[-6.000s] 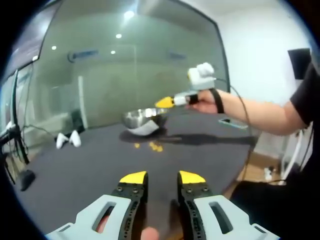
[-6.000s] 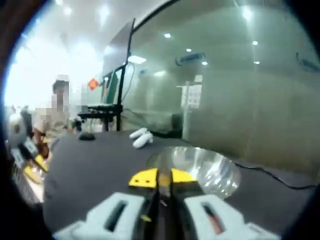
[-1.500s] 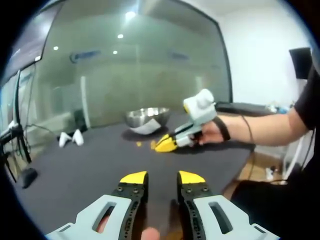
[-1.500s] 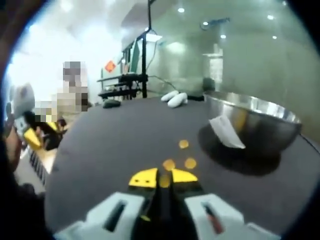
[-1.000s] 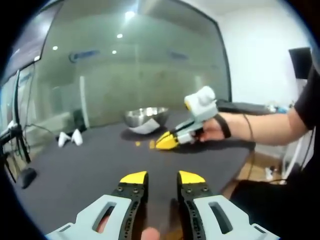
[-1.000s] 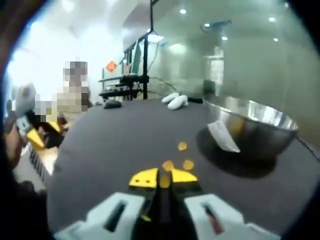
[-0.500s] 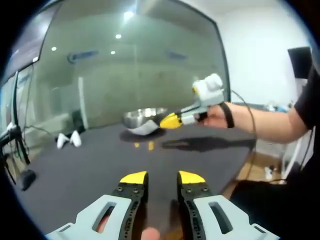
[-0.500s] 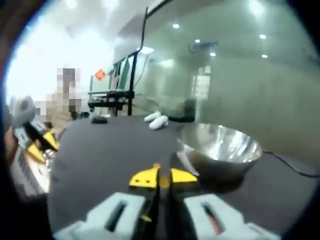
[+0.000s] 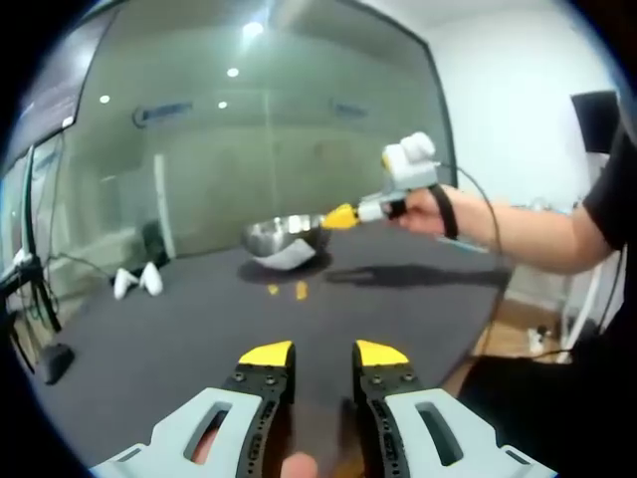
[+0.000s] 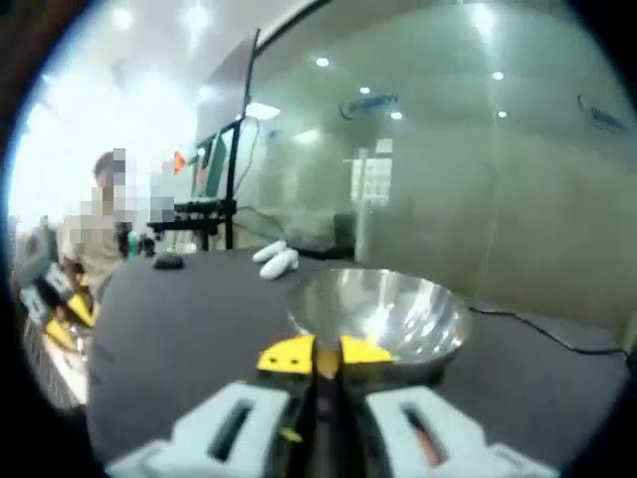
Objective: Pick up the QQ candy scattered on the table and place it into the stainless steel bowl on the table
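Left gripper view: the left gripper (image 9: 321, 356) idles low over the table (image 9: 179, 329), jaws a narrow gap apart and holding nothing.
Right gripper, seen from there: the right gripper (image 9: 338, 216) has risen from the candies (image 9: 289, 290) it worked a second ago and now hangs at the rim of the bowl (image 9: 284, 235).
Candies left: two orange pieces lie on the table just before the bowl; there were three before the lift.
Right gripper view: the yellow tips (image 10: 319, 355) are pinched together with an orange sliver between them, apparently a candy (image 10: 325, 359), right at the bowl's (image 10: 378, 314) near rim.
Meaning: one piece looks lifted and brought to the bowl; release comes next, then two more trips.
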The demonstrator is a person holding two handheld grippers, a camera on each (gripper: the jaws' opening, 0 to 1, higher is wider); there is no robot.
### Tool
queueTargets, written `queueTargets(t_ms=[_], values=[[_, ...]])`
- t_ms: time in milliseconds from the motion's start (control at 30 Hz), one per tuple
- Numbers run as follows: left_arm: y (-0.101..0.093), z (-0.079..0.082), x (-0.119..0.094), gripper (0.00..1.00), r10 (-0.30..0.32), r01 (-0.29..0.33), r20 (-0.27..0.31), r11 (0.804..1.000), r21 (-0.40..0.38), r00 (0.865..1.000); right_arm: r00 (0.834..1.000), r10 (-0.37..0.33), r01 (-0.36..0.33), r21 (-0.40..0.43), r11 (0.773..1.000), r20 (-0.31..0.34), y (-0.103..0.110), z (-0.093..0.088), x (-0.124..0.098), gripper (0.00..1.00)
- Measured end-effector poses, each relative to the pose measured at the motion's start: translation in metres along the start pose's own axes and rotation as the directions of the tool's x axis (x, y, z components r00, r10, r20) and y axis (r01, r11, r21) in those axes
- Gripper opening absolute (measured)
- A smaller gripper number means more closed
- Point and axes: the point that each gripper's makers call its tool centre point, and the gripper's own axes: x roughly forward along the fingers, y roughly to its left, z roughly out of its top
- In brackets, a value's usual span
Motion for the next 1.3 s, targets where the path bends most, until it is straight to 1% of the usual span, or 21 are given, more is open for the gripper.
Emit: queueTargets(t_ms=[33,67,200,300,333,400,433,500,567,600,633,667,700,733,767,867,967,1033,1133,1300], values=[[0.0,0.0,0.0,0.25,-0.001,0.001,0.0,1.0,-0.002,1.0,1.0,-0.005,0.005,0.003,1.0,0.003,-0.003,0.002,0.002,0.09],[0.0,-0.001,-0.001,0.25,0.0,0.0,-0.001,1.0,-0.003,1.0,1.0,-0.013,0.013,0.01,1.0,0.01,-0.002,0.006,-0.002,0.08],[0.006,-0.003,-0.003,0.25,0.007,-0.007,-0.005,1.0,-0.006,1.0,0.999,-0.039,0.039,0.0,0.999,0.007,-0.018,0.017,0.012,0.08],[0.009,-0.003,-0.004,0.25,0.012,-0.012,-0.005,1.0,-0.006,1.0,0.999,-0.052,0.052,-0.008,0.999,0.009,-0.023,0.023,0.018,0.08],[0.01,-0.003,-0.004,0.25,0.013,-0.013,-0.005,1.0,-0.007,1.0,0.998,-0.056,0.056,-0.008,0.998,0.009,-0.02,0.023,0.014,0.08],[0.012,-0.002,-0.004,0.25,0.016,-0.016,-0.004,1.0,-0.009,1.0,0.998,-0.069,0.069,-0.005,0.998,0.011,-0.018,0.023,0.015,0.08],[0.015,-0.003,-0.004,0.25,0.017,-0.017,-0.004,1.0,-0.01,1.0,0.997,-0.075,0.075,-0.006,0.997,0.012,-0.019,0.023,0.017,0.08],[0.013,-0.003,-0.004,0.25,0.017,-0.017,-0.006,1.0,-0.009,1.0,0.997,-0.082,0.082,-0.017,0.996,0.01,-0.021,0.021,0.019,0.08],[0.015,-0.004,-0.004,0.25,0.013,-0.013,-0.011,1.0,-0.004,1.0,0.997,-0.081,0.081,-0.001,0.997,0.001,-0.021,0.018,0.02,0.09],[0.016,-0.005,-0.004,0.25,0.011,-0.011,-0.014,1.0,-0.001,1.0,0.996,-0.083,0.082,0.032,0.996,0.014,-0.021,0.019,0.021,0.09],[0.017,-0.005,-0.004,0.25,0.011,-0.011,-0.017,1.0,0.001,1.0,0.996,-0.086,0.085,0.05,0.995,0.02,-0.025,0.019,0.022,0.12],[0.018,-0.006,-0.004,0.25,0.012,-0.012,-0.02,1.0,0.0,1.0,0.993,-0.107,0.104,0.068,0.992,0.051,-0.031,0.024,0.022,0.19],[0.019,-0.006,-0.005,0.25,0.014,-0.014,-0.02,1.0,0.0,1.0,0.991,-0.113,0.108,0.078,0.991,0.072,-0.032,0.027,0.022,0.26],[0.022,-0.006,-0.005,0.25,0.016,-0.016,-0.019,1.0,-0.002,1.0,0.993,-0.104,0.1,0.073,0.992,0.063,-0.032,0.025,0.021,0.28],[0.024,-0.006,-0.005,0.25,0.016,-0.016,-0.018,1.0,-0.003,1.0,0.993,-0.104,0.099,0.078,0.992,0.058,-0.031,0.025,0.022,0.27],[0.02,-0.006,-0.004,0.25,0.016,-0.016,-0.018,1.0,-0.001,1.0,0.994,-0.095,0.091,0.082,0.992,0.051,-0.029,0.021,0.021,0.26],[0.022,-0.007,-0.002,0.25,0.012,-0.012,-0.019,1.0,0.001,1.0,0.996,-0.079,0.074,0.101,0.992,0.044,-0.027,0.02,0.02,0.25],[0.021,-0.007,-0.001,0.25,0.01,-0.01,-0.02,1.0,0.001,1.0,0.996,-0.077,0.071,0.106,0.992,0.046,-0.025,0.021,0.018,0.24],[0.014,-0.005,0.0,0.25,0.007,-0.007,-0.019,1.0,0.004,1.0,0.996,-0.075,0.069,0.103,0.992,0.049,-0.023,0.023,0.015,0.23],[0.015,-0.005,0.0,0.25,0.006,-0.006,-0.019,1.0,0.005,1.0,0.997,-0.068,0.064,0.092,0.994,0.048,-0.02,0.023,0.012,0.23]])
